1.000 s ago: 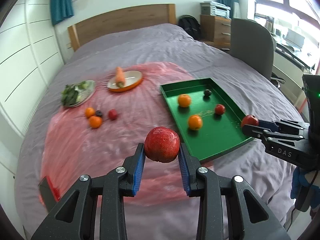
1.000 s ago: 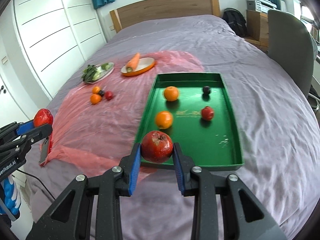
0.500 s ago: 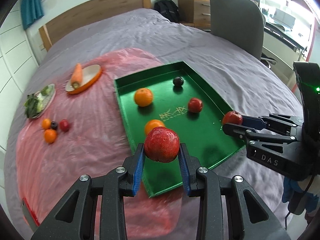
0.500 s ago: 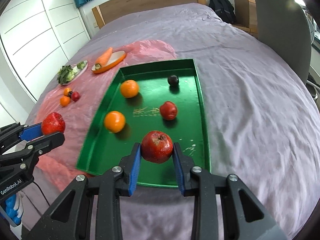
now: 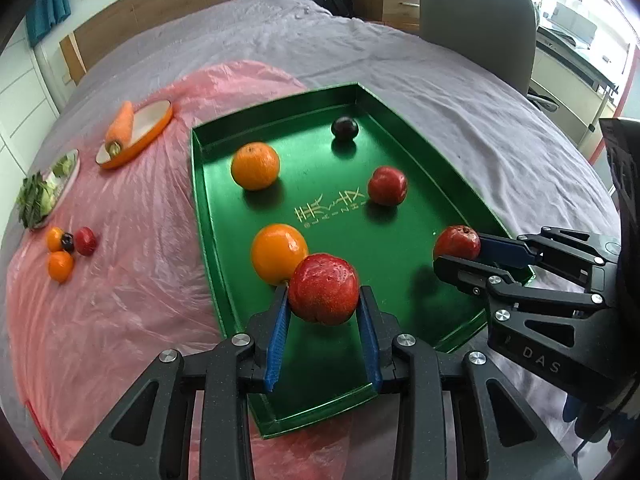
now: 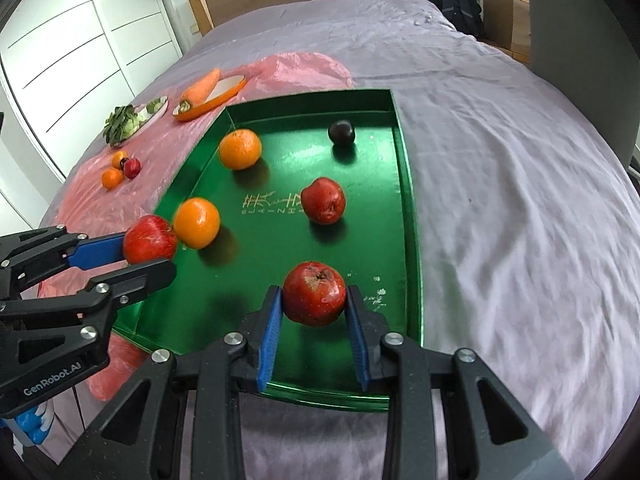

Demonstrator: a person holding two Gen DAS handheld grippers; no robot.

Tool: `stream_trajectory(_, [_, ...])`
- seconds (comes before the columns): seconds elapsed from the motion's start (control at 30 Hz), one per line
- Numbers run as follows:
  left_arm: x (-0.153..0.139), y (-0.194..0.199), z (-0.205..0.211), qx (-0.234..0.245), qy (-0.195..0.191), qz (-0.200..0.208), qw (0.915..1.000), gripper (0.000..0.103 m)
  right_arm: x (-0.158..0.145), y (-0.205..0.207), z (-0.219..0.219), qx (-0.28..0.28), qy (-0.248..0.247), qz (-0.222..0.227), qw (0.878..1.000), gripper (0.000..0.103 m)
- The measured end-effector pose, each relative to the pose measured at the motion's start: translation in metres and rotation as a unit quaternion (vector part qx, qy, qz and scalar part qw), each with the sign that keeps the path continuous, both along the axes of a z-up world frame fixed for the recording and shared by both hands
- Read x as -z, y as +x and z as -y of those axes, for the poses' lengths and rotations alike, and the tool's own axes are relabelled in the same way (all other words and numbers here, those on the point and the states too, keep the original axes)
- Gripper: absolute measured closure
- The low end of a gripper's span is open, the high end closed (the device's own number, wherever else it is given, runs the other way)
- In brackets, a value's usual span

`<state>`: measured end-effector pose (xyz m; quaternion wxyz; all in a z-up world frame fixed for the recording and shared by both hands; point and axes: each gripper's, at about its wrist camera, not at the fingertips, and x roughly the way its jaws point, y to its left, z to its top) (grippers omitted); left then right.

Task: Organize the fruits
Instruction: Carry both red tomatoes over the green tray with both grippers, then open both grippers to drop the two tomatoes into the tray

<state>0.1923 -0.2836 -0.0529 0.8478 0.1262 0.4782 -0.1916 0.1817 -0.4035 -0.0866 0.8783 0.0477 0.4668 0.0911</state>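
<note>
The left gripper (image 5: 323,320) is clamped on a round red apple (image 5: 323,289), its blue-padded fingers pressing both sides, and holds it above the near-left part of the shallow green metal tray (image 5: 404,292). The right gripper (image 6: 314,320) pinches a second red apple with a dark stem pit (image 6: 314,299) over the tray's near-right part; from the left wrist it shows at the tray's right rim.

Inside the tray lie 2 round oranges (image 6: 240,149) (image 6: 197,222), 1 smaller red fruit (image 6: 323,200) and 1 dark plum (image 6: 341,133).

The tray sits on a grey-purple bedspread (image 6: 500,168), its left side over a pink plastic sheet (image 5: 132,216). On that sheet, well apart from the tray, rest a cluster of small orange, red and dark fruits (image 5: 66,246), an orange-rimmed oval dish (image 5: 156,120) bearing a carrot (image 5: 122,126), and a plate of leafy greens (image 5: 44,190).
</note>
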Motion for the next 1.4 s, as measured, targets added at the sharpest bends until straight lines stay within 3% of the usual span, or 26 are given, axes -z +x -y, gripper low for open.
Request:
stream_trajectory(0.43, [0.031,0.008,0.005,0.0,0.002,-0.033,0.9995,0.074,0.016,0.0,-0.003,0.001,0.001,-0.02,1.0,0.053])
stream_trajectory(0.67, [0.032,0.012,-0.001,-0.004,-0.005,-0.038,0.9993,0.073,0.016,0.002,-0.005,0.002,-0.002,-0.025,1.0,0.052])
stream_trajectory(0.77, [0.028,0.011,-0.004,-0.003,-0.016,-0.036,0.9992,0.059,0.016,0.001,-0.005,0.004,-0.003,-0.03,1.0,0.052])
stream_trajectory(0.83, [0.021,0.009,-0.007,-0.002,-0.022,-0.03,0.9993,0.054,0.015,0.0,-0.005,0.009,-0.004,-0.03,0.999,0.045])
stream_trajectory(0.87, [0.019,0.009,-0.008,-0.001,-0.024,-0.03,0.9993,0.054,0.013,0.0,-0.005,0.011,-0.004,-0.03,0.999,0.026])
stream_trajectory(0.9, [0.017,0.008,-0.01,-0.001,-0.026,-0.029,0.9993,0.054,0.012,-0.001,-0.005,0.013,-0.005,-0.029,0.999,0.016])
stream_trajectory(1.4, [-0.021,-0.012,-0.068,-0.028,-0.046,0.004,0.9986,0.054,-0.035,-0.02,-0.026,0.009,-0.025,0.002,1.0,0.015])
